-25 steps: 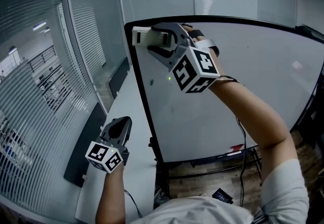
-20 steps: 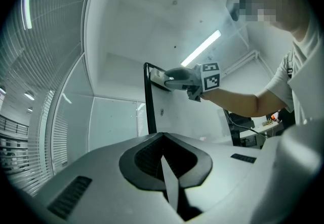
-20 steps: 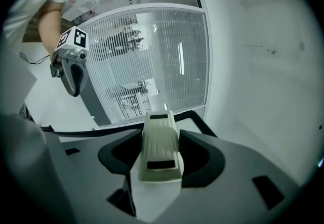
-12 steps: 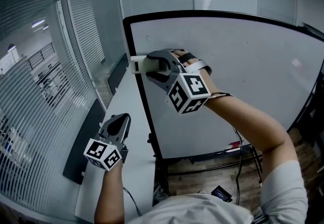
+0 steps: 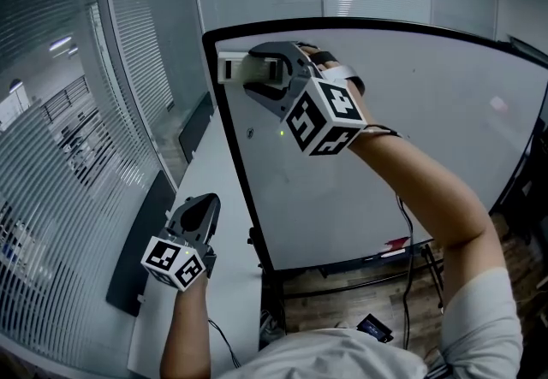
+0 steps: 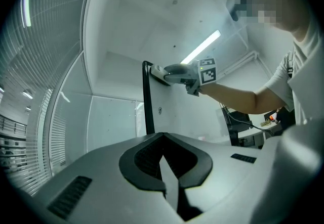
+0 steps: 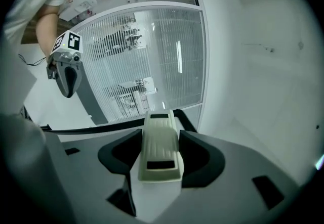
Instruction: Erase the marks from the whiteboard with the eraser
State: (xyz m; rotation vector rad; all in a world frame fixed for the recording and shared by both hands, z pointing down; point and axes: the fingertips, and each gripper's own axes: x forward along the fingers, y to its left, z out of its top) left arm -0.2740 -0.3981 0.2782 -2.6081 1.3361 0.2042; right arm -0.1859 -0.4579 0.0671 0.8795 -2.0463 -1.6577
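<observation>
As right tool (image 5: 264, 69) clamps it, eraser (image 5: 231, 68) meets whiteboard (image 5: 419, 103).

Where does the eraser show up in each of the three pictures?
Head view: eraser upper left of centre, at the whiteboard corner.
Left gripper view: small, just above centre.
Right gripper view: bottom centre, clamped in the right gripper.
Shared landmark: the whiteboard's black frame.
</observation>
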